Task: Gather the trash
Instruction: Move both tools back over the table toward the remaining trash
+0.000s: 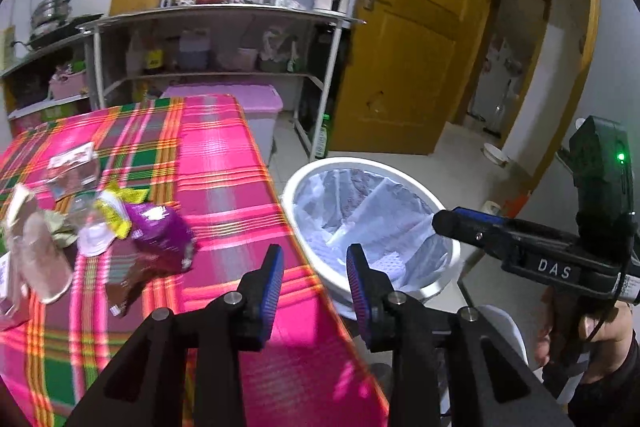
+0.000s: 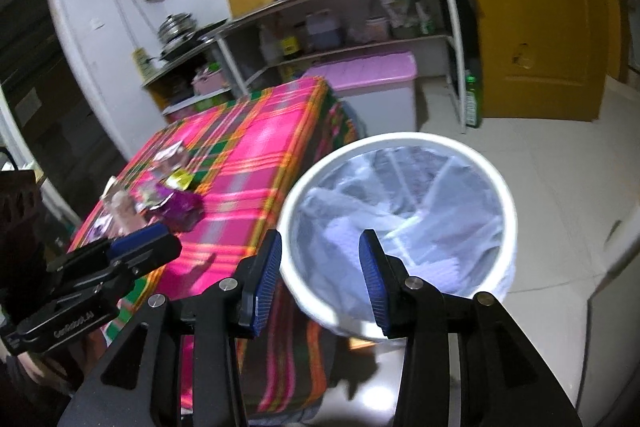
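The trash (image 1: 100,227) lies in a loose heap on the table (image 1: 224,163), ahead and to the left of the left gripper (image 1: 314,279), well apart from its fingertips. The heap includes a purple wrapper (image 1: 160,231) nearest the gripper, a yellow wrapper (image 1: 116,211) just beside it, a brown packet (image 1: 128,279) at the near edge, and clear plastic pieces (image 1: 40,255) further left; several of these touch or overlap. The left gripper stands wide, its blue pads (image 1: 272,287) parted with nothing between them, hanging over the table's right edge. The bin (image 1: 316,179), white and lined with a pale bag (image 1: 360,215), stands on the floor just beside that edge, ahead and to the right of the left gripper.

The right gripper (image 2: 320,275) also stands wide and holds nothing. It hovers over the near rim of the bin (image 2: 504,187), with the liner (image 2: 400,195) showing between its pads (image 2: 372,279). In this view the trash (image 2: 160,195) sits far left on the table (image 2: 256,163), and the left gripper (image 2: 148,239) reaches in front of it.

Behind the table stand a metal shelf (image 1: 224,11) stocked with bottles and jars, a tub with a pink lid (image 1: 240,99), a green bottle (image 1: 322,139) on the floor, and a yellow door (image 1: 412,39).

The right gripper (image 1: 456,223), seen from the left wrist, bears the letters "DAS". The left gripper's side carries a printed label, too blurred to read with certainty.
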Available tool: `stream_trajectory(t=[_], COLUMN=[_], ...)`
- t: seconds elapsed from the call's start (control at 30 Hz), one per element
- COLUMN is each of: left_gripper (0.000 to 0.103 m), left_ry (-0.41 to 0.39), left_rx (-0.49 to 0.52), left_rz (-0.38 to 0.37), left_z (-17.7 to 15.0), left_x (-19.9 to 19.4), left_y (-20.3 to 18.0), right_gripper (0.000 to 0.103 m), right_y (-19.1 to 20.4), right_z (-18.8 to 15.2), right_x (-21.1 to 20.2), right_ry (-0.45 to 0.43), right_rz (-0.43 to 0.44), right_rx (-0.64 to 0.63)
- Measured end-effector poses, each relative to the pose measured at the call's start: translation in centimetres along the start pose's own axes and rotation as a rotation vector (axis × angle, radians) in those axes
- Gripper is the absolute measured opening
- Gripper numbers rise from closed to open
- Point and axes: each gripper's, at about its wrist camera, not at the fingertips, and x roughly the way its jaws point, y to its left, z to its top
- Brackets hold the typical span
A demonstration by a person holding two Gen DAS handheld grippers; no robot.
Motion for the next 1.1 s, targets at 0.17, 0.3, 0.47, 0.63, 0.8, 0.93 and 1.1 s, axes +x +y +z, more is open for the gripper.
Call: stream_trajectory(t=[0.17, 0.3, 0.47, 0.63, 0.8, 0.93, 1.1], left_gripper=[0.032, 0.032, 0.032, 0.038, 0.051, 0.058, 0.067], left_ry=[-0.012, -0.018, -0.027, -0.036, -0.063, -0.087, -0.1], left_rx=[-0.017, -0.045, -0.088, -0.149, -0.218, -0.267, -0.336], left_rz=[0.048, 0.083, 0.137, 0.205, 0.273, 0.349, 0.432], left_z=[-1.0, -2.0, -2.8, -3.5, -3.8, -3.7, -3.3], left_x=[-1.8, -3.2, -4.8, -6.2, -7.7, -8.8, -9.1], left_y=[1.4, 2.9, 5.3, 8.4, 11.9, 15.0, 18.8], right_gripper=[0.042, 0.042, 0.042, 0.052, 0.057, 0.064, 0.067], right_y=[2.4, 4.0, 6.0, 8.2, 10.1, 11.3, 12.0], right_z=[-0.6, -0.7, -0.5, 0.2, 0.9, 1.5, 2.6], right_x=[1.0, 1.8, 2.9, 4.1, 5.9, 7.5, 9.4], right_ry=[0.043, 0.063, 0.084, 0.088, 0.102, 0.119, 0.123], right_rz=[0.042, 0.064, 0.092, 0.117, 0.138, 0.159, 0.155], right_rx=[-0.036, -0.063, -0.08, -0.132, -0.174, -0.179, -0.167])
